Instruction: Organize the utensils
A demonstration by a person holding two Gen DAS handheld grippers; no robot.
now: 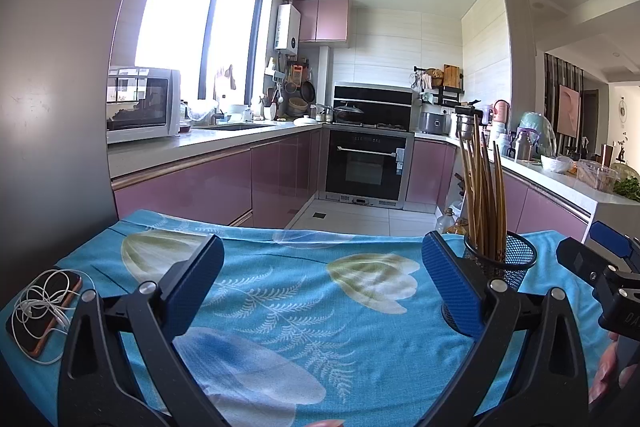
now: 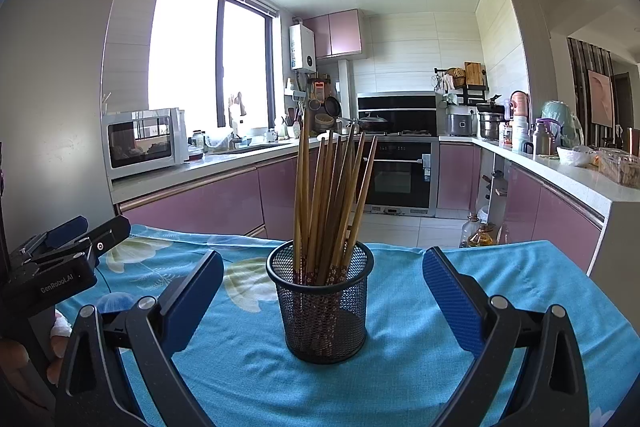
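A black mesh cup point(image 2: 322, 307) stands upright on the blue floral tablecloth point(image 2: 248, 379) and holds several brown wooden chopsticks point(image 2: 332, 203), tips up. My right gripper point(image 2: 323, 291) is open and empty, its blue pads either side of the cup without touching it. My left gripper point(image 1: 322, 283) is open and empty over bare cloth, left of the cup point(image 1: 502, 261); the chopsticks point(image 1: 482, 195) rise just past its right pad. Each gripper shows at the edge of the other's view: the right one point(image 1: 600, 267), the left one point(image 2: 64, 251).
A phone with white earphones point(image 1: 42, 311) lies on the cloth at the left edge. The table's far edge point(image 1: 280, 233) drops to the kitchen floor. Pink cabinets, an oven, and cluttered counters lie beyond.
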